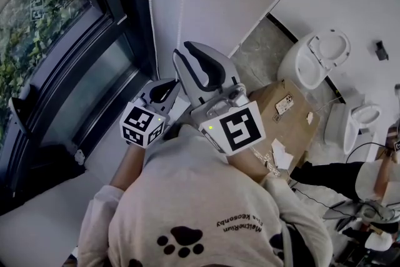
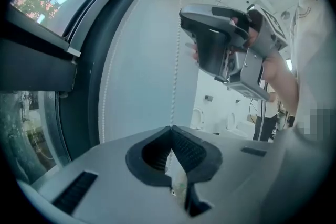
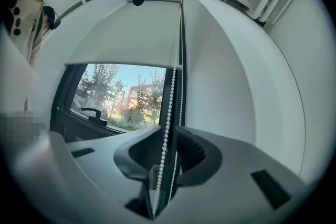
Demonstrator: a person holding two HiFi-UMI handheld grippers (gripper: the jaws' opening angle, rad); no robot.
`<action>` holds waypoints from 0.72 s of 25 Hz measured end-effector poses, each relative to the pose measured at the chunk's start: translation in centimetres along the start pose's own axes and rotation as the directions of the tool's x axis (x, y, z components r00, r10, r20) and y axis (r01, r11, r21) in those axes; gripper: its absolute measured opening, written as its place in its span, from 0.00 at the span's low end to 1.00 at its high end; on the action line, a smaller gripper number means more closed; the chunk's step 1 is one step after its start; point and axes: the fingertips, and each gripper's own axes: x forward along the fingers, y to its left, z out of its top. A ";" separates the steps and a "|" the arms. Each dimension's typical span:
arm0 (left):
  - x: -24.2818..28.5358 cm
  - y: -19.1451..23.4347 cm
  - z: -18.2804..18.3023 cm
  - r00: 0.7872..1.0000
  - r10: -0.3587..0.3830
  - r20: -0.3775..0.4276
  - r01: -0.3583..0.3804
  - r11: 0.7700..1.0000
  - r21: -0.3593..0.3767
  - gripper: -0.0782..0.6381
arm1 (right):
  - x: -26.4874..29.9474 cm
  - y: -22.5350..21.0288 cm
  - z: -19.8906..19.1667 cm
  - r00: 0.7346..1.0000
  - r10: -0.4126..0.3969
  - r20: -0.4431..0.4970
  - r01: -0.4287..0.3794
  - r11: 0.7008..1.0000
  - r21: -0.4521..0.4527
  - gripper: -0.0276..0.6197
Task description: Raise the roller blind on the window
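Head view: left claw [image 1: 172,85] low and just left of right claw [image 1: 189,52], both aimed at the wall strip beside the window [image 1: 56,47]. 2 strands of bead chain [image 1: 148,3] hanging just beyond the tips.

Left gripper view: jaws pressed together on 1 chain strand, rising straight up from the tips. Right claw higher, up and to the right.

Right gripper view: jaws partly apart, both strands running down through the gap, not visibly pinched. Roller blind [image 3: 131,34] above and ahead of the tips, lower edge partway down the glass.
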 end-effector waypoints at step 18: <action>0.9 0.7 -3.9 0.999 0.005 -0.032 -0.006 1.000 -0.028 0.12 | 0.5 0.2 -3.4 0.997 0.016 -0.075 -0.014 0.999 0.034 0.07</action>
